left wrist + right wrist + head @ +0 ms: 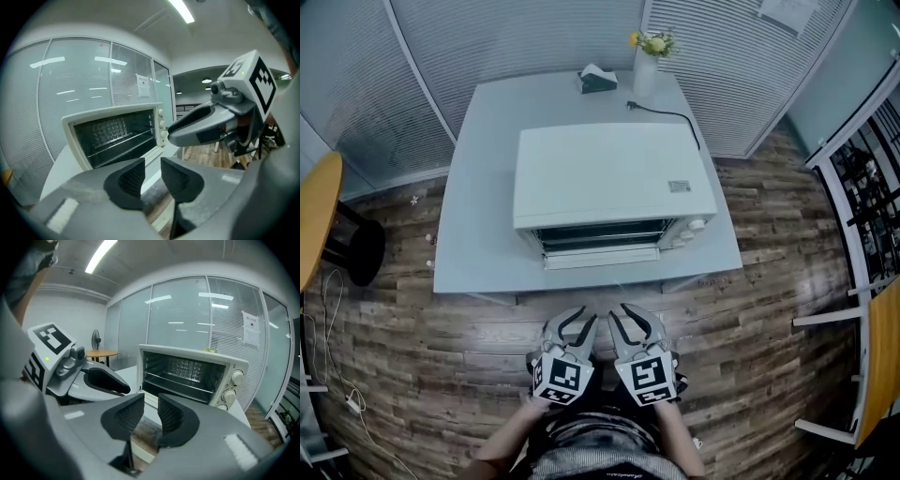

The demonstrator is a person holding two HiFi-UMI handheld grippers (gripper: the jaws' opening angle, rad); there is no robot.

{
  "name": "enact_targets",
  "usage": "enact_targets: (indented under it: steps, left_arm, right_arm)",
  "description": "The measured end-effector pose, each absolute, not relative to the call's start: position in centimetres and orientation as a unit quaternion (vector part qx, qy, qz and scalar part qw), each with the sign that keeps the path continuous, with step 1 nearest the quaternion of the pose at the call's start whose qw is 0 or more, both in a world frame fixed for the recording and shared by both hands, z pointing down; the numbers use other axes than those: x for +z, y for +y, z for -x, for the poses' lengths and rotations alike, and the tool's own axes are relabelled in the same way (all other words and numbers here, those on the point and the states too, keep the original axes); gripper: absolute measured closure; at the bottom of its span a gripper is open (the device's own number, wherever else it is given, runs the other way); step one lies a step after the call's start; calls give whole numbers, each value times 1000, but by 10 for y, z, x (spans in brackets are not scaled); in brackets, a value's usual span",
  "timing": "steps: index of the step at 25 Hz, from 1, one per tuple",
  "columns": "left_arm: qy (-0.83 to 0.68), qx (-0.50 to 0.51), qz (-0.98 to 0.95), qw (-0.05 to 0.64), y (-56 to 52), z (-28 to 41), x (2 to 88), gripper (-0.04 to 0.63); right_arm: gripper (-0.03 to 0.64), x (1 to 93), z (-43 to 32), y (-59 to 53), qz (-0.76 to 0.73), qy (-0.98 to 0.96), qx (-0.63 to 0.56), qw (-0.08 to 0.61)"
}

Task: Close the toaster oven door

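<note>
Two grippers come first, held side by side over the wood floor [412, 366], short of the table [478, 244]. The left gripper [574, 323] and the right gripper [633, 319] each have their jaws a little apart with nothing between them, and neither touches anything. Beyond them, on that one grey table, stands one white toaster oven [609, 178] near the front edge. Its one door [602, 257] is folded down toward the person, so the dark inside and a wire rack [180, 382] show. As I judge it, none of the closing is done: reaching the door, lifting it and pressing it shut all remain. Three knobs [237, 377] sit at the oven's right front. Farther back are one black cord [666, 112], one tissue box [598, 80] and one vase [645, 70] of yellow flowers.
</note>
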State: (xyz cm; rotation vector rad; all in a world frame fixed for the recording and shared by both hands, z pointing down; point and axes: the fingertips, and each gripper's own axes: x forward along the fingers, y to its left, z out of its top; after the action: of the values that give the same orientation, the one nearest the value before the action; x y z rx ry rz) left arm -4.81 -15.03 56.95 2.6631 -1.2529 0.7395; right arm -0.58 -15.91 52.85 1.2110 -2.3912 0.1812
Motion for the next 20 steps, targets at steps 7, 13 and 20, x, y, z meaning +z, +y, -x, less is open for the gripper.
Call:
enact_targets:
  steps: [7, 13, 20]
  left_arm:
    - [-388, 307, -867, 64, -142, 51, 628, 483]
    - [-353, 358, -862, 61, -128, 44, 674, 483]
    - [-302, 428, -852, 21, -114, 36, 728, 472]
  right_arm:
    - [531, 555, 3, -158, -435, -861, 85, 250]
    - [532, 584, 0, -153, -421, -857, 104, 278]
    - [532, 599, -6, -148, -415, -854, 121, 289]
